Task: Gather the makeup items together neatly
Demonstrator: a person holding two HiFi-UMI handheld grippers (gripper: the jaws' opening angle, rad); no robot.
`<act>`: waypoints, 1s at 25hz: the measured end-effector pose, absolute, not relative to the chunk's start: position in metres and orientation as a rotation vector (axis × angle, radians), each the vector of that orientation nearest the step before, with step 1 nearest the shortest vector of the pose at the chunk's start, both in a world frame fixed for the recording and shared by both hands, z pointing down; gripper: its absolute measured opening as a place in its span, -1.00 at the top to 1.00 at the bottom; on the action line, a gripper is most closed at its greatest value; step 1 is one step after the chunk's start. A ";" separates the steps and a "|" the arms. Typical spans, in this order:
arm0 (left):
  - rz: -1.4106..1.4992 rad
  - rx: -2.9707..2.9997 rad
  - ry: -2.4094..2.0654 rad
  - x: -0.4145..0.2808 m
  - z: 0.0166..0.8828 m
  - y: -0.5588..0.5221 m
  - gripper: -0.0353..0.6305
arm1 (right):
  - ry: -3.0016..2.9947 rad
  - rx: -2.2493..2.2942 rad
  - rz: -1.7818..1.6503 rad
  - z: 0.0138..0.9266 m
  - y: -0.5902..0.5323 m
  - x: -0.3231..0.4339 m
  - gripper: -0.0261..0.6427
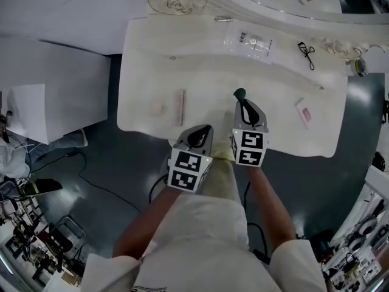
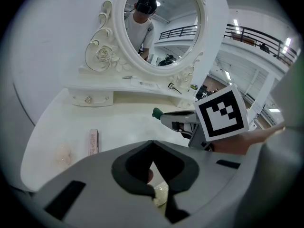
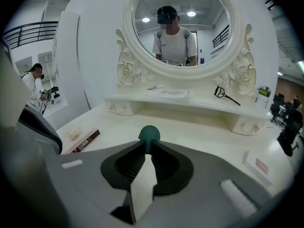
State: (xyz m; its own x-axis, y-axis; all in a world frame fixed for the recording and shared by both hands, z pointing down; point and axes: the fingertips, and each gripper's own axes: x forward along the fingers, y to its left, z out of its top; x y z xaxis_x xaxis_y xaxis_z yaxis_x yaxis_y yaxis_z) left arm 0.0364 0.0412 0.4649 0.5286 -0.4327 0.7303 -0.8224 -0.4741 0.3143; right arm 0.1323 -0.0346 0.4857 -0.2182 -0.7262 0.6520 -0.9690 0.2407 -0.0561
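In the head view my right gripper (image 1: 242, 101) hangs over the white vanity table (image 1: 146, 53), shut on a small item with a round dark green tip (image 1: 239, 93). The green tip (image 3: 149, 134) pokes out just past the closed jaws of the right gripper (image 3: 148, 146). My left gripper (image 1: 205, 129) sits at the table's front edge with its jaws together and nothing between them (image 2: 152, 144). A long pink box (image 1: 180, 107) and a pale round item (image 1: 158, 108) lie to its left. A small pink-and-white box (image 1: 304, 112) lies at the right.
On the raised shelf under the mirror (image 3: 178, 27) lie a black eyelash curler (image 1: 307, 53), a clear packet (image 1: 249, 43) and a hairpin (image 1: 223, 19). The shelf has small drawers with knobs (image 2: 88, 99). Dark floor with cables surrounds the table.
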 end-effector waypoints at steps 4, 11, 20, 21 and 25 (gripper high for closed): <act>0.760 2.103 -1.029 0.026 0.465 0.045 0.89 | -2.033 1.520 0.621 0.485 -0.028 0.119 0.80; 0.748 2.096 -1.041 0.010 0.458 0.053 0.89 | -2.063 1.497 0.619 0.477 -0.019 0.095 0.80; 0.748 2.086 -1.062 -0.016 0.458 0.066 0.89 | -2.067 1.480 0.604 0.480 -0.006 0.071 0.80; 0.751 2.084 -1.062 -0.019 0.460 0.069 0.89 | -2.070 1.479 0.610 0.479 -0.004 0.067 0.80; 0.755 2.083 -1.064 -0.031 0.459 0.074 0.89 | -2.075 1.472 0.611 0.480 0.001 0.053 0.80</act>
